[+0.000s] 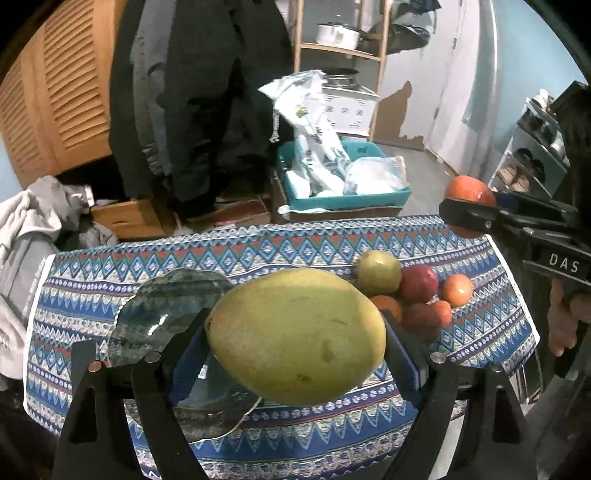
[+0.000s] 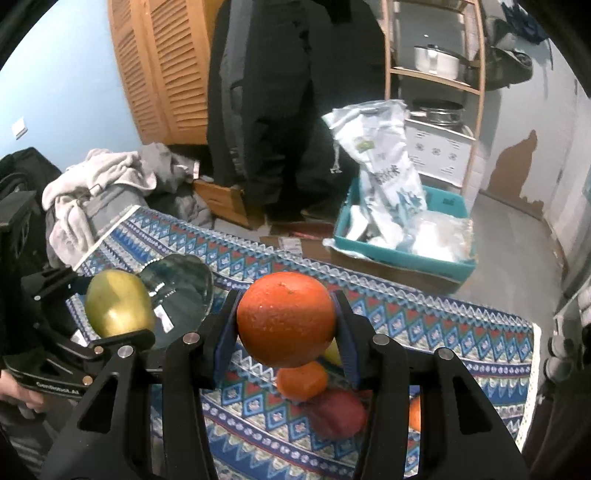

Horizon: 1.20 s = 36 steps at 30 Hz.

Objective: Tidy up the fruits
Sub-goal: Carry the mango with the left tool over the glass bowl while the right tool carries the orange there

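Note:
My left gripper (image 1: pixel 295 332) is shut on a large yellow-green mango (image 1: pixel 295 336) and holds it above a glass plate (image 1: pixel 166 306) on the patterned tablecloth (image 1: pixel 110 266). My right gripper (image 2: pixel 286 325) is shut on an orange (image 2: pixel 286 319), lifted above the table; the orange also shows in the left wrist view (image 1: pixel 469 190). Loose fruit lies on the cloth: a green apple (image 1: pixel 378 271), a red apple (image 1: pixel 419 282) and small oranges (image 1: pixel 458 290). In the right wrist view the mango (image 2: pixel 118 308) hangs over the plate (image 2: pixel 181 288), and a small orange (image 2: pixel 301 380) and red fruit (image 2: pixel 336 413) lie below.
Behind the table stand a teal bin (image 1: pixel 343 199) with plastic bags, a wooden shelf with pots (image 1: pixel 340 35), hanging dark clothes (image 1: pixel 207 92) and a pile of grey laundry (image 1: pixel 29 221). The table's far edge runs close behind the fruit.

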### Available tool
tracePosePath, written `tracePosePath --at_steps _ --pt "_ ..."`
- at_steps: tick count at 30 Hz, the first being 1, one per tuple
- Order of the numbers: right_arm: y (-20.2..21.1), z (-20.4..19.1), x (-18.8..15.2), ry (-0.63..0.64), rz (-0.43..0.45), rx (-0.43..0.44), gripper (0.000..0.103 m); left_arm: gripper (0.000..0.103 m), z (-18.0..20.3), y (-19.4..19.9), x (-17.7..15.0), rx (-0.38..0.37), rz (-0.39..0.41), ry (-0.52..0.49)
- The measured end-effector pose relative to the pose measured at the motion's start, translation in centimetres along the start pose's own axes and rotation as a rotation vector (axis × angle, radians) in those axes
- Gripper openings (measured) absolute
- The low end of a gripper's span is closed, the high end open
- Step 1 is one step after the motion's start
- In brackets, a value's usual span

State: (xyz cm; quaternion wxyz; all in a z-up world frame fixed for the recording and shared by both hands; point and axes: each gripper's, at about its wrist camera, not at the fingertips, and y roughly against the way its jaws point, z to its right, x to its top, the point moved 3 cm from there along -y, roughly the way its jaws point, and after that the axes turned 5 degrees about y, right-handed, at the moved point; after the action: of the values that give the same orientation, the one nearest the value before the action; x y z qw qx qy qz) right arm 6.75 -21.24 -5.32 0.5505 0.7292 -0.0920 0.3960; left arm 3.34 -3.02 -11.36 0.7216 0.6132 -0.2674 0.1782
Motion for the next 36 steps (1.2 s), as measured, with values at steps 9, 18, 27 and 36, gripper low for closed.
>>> tracePosePath --at_steps 9,18,27,36 --pt "-3.1 -3.0 1.2 0.025 -0.029 0.053 0.048 0.087 -4.1 0.1 -0.2 0.027 -0.003 0.067" --pt "-6.8 -6.2 2.3 0.039 -0.074 0.116 0.048 0.087 -8.5 -0.9 -1.3 0.07 -0.04 0.137" --pt "-11.4 -9.7 2.8 0.066 -0.136 0.182 0.048 0.087 -12.3 -2.5 -2.9 0.099 -0.085 0.205" --pt "-15.0 -12.9 2.7 0.093 -0.196 0.232 0.048 0.087 -14.9 -4.8 -4.6 0.11 -0.139 0.237"
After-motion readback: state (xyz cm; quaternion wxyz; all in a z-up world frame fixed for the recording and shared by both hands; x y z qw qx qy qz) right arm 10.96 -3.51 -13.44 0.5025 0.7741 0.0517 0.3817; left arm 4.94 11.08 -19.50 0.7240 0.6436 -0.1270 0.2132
